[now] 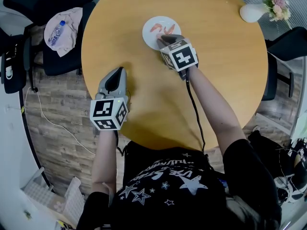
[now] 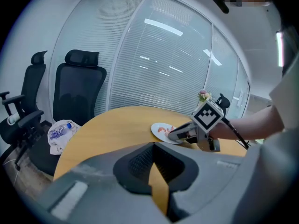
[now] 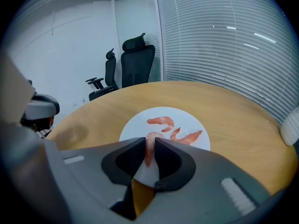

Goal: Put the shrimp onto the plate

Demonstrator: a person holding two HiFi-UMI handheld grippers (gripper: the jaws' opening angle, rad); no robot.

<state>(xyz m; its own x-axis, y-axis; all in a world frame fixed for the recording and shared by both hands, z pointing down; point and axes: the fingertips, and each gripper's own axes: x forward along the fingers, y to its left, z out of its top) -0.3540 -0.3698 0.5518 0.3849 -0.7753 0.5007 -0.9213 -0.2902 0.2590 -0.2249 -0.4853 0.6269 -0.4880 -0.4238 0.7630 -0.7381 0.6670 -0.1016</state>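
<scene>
A round, light-wood tabletop [image 1: 225, 71] carries a white plate [image 1: 147, 36] near its far middle and a white vase [image 1: 252, 12] of flowers at the far right edge.

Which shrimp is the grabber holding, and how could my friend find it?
Find the round wooden table, then the white plate on it. A curled shrimp and a straighter shrimp lie flat on the plate. The one you want is the third shrimp, at the plate's edge nearest the person, pinched between the dark jaws of the right gripper.

Plate [image 1: 149, 38] on far side of table [image 1: 230, 71], vase [image 1: 252, 12] further right.
</scene>
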